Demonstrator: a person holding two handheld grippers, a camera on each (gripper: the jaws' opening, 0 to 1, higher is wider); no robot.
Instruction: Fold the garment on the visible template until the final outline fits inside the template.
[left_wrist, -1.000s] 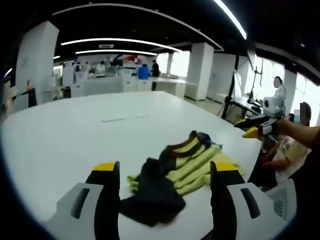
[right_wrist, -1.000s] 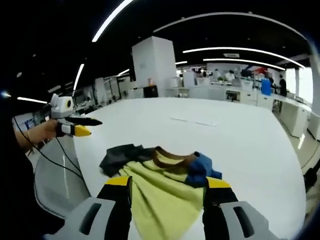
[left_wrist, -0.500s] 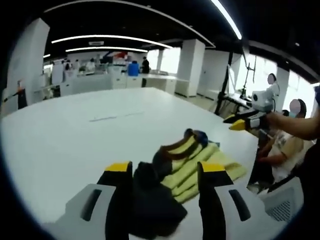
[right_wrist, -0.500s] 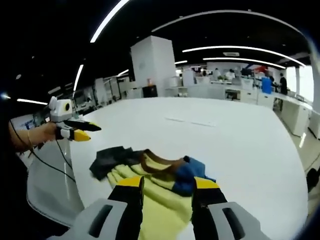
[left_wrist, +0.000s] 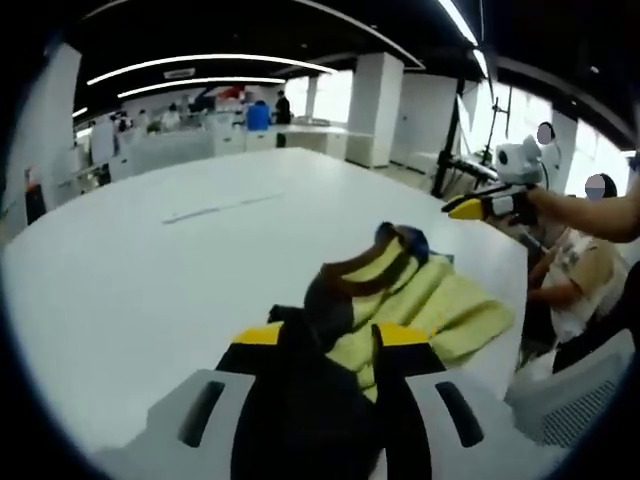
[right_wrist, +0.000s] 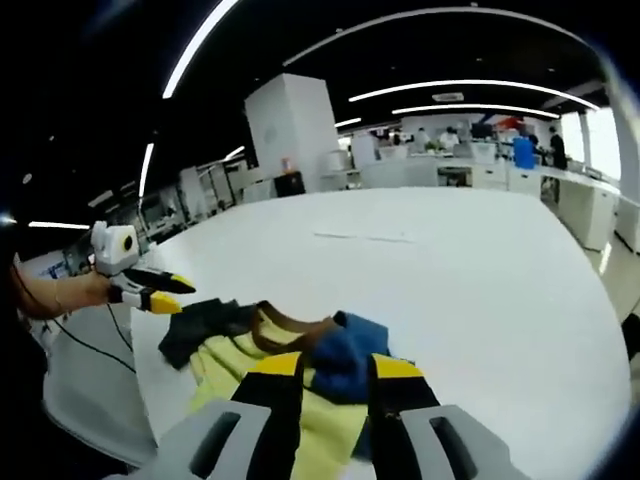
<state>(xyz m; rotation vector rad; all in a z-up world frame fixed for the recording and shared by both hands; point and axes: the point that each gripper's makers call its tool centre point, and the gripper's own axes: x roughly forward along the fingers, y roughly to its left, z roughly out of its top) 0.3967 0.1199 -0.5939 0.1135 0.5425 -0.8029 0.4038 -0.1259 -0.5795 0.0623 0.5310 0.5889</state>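
Note:
A yellow-green garment (left_wrist: 440, 305) with a brown collar (left_wrist: 350, 275), a dark sleeve (left_wrist: 310, 385) and a blue sleeve (left_wrist: 405, 238) lies crumpled near the white table's edge. In the left gripper view my left gripper (left_wrist: 329, 336) hangs over the dark sleeve, jaws narrowed with dark cloth showing in the gap. My right gripper (right_wrist: 335, 366) frames the blue sleeve (right_wrist: 345, 350) in a narrow gap. The right gripper (left_wrist: 462, 209) also appears in the air beyond the blue sleeve, and the left gripper (right_wrist: 172, 293) just above the dark sleeve (right_wrist: 195, 325).
The white table (left_wrist: 130, 270) stretches far behind the garment, with a thin pale strip (left_wrist: 215, 207) lying on it. A seated person (left_wrist: 580, 280) and a grey chair (left_wrist: 570, 395) are beside the table edge. Desks and pillars stand far off.
Both grippers' jaws have drawn closer together and both cameras have moved nearer to the garment. The dark sleeve now fills the left gap and the blue sleeve the right gap.

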